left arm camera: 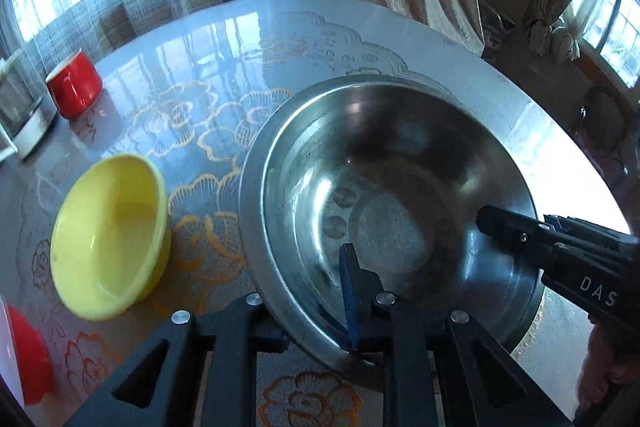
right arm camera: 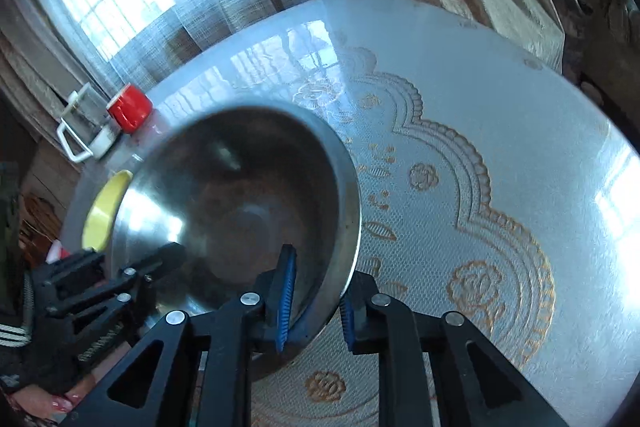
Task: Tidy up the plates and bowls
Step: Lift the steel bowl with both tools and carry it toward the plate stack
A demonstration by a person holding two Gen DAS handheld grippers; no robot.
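Observation:
A large steel bowl point(left arm camera: 384, 187) sits on the right half of the round table point(left arm camera: 192, 39). My left gripper point(left arm camera: 316, 279) holds its near rim: one blue-padded finger point(left arm camera: 347, 283) lies inside the bowl and the other is hidden under the rim. My right gripper point(left arm camera: 496, 223) clamps the rim on the right side. In the right wrist view the steel bowl point(right arm camera: 240, 195) looks tilted, and my right gripper point(right arm camera: 318, 291) has its blue pads on either side of the wall. The left gripper point(right arm camera: 168, 255) grips the opposite rim. A yellow bowl point(left arm camera: 108, 239) stands empty to the left.
A red cup point(left arm camera: 76, 87) and a glass container with a white handle point(left arm camera: 20, 115) stand at the table's far left edge. A red rounded dish point(left arm camera: 28, 359) shows at the lower left. Curtains and windows surround the patterned tablecloth point(right arm camera: 480, 147). A hand point(right arm camera: 44, 403) shows at the bottom left.

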